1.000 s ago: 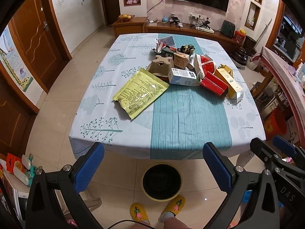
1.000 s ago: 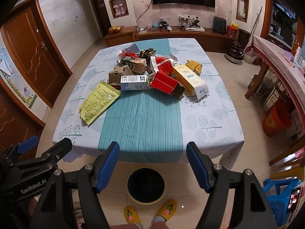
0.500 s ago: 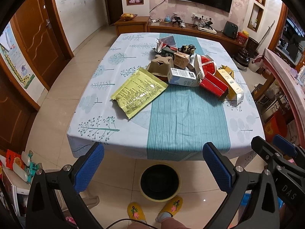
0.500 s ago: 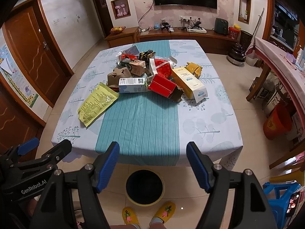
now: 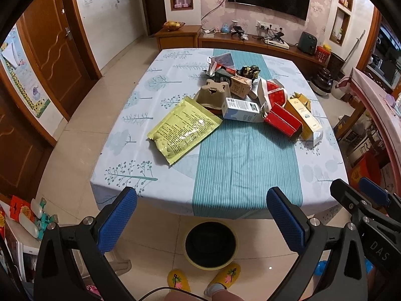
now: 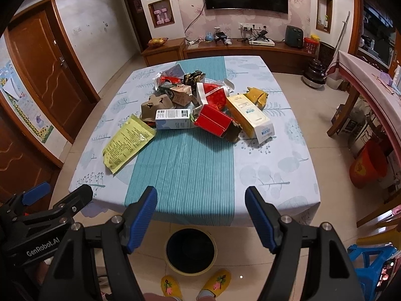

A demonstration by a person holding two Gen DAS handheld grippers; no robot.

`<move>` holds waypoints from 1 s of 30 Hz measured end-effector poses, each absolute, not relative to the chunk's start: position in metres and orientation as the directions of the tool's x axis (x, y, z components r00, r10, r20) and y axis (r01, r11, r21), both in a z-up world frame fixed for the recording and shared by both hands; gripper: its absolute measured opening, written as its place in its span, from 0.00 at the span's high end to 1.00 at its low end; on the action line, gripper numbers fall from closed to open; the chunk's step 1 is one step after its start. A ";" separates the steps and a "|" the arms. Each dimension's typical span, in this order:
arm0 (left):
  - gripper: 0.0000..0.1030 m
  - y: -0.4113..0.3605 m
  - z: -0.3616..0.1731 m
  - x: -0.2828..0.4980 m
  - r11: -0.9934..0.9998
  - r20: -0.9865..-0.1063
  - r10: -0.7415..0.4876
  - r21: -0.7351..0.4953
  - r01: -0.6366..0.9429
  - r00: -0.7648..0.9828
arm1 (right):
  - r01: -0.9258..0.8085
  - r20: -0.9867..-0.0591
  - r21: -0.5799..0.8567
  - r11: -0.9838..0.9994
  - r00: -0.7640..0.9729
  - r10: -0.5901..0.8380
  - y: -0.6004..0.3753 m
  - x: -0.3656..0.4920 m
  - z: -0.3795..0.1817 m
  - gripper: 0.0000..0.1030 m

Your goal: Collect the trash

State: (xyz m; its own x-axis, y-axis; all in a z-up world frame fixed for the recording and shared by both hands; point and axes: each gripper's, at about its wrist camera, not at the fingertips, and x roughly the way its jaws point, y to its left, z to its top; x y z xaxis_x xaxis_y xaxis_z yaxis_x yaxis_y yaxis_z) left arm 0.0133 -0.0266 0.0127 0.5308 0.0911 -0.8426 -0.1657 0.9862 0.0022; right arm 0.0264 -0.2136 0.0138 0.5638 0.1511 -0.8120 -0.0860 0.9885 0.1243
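Crumpled boxes and wrappers heap (image 6: 200, 105) mid-table; both hand-held grippers (image 5: 201, 215) (image 6: 200, 215) gape, holding nothing.

A table (image 5: 120, 175) under a tree-print cloth with a teal striped centre band carries a heap of trash: a yellow pouch (image 5: 184, 129) lying flat (nearest the edge), a white carton (image 5: 241, 109), a red box (image 5: 283, 121) and a yellow-white box (image 6: 253, 118).

Tablecloth (image 5: 140, 135) pale blue with tree prints, teal striped band down the middle. Pouch (image 5: 184, 127) yellow. Box (image 5: 283, 121) red. Carton (image 6: 250, 118) yellow-white. Bin (image 6: 191, 249) black, yellow rim. Slippers (image 6: 195, 284) yellow.
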 end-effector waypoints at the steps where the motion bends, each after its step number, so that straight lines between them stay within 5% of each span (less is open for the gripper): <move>1: 0.01 -0.027 0.014 0.014 0.985 -0.842 0.095 0.003 -0.171 0.531 | -0.087 -0.812 0.124 0.988 0.563 0.152 -0.214 0.028 0.014 0.29; 24: 0.01 0.084 -0.011 0.101 0.985 -0.882 0.083 0.002 -0.173 0.463 | -0.080 -0.817 0.167 0.983 0.547 0.183 -0.173 0.089 0.002 0.29; 30: 0.01 0.137 -0.037 0.131 0.984 -0.908 0.090 0.018 -0.176 0.410 | -0.236 -0.830 0.041 0.971 0.533 0.164 -0.099 0.116 -0.022 0.29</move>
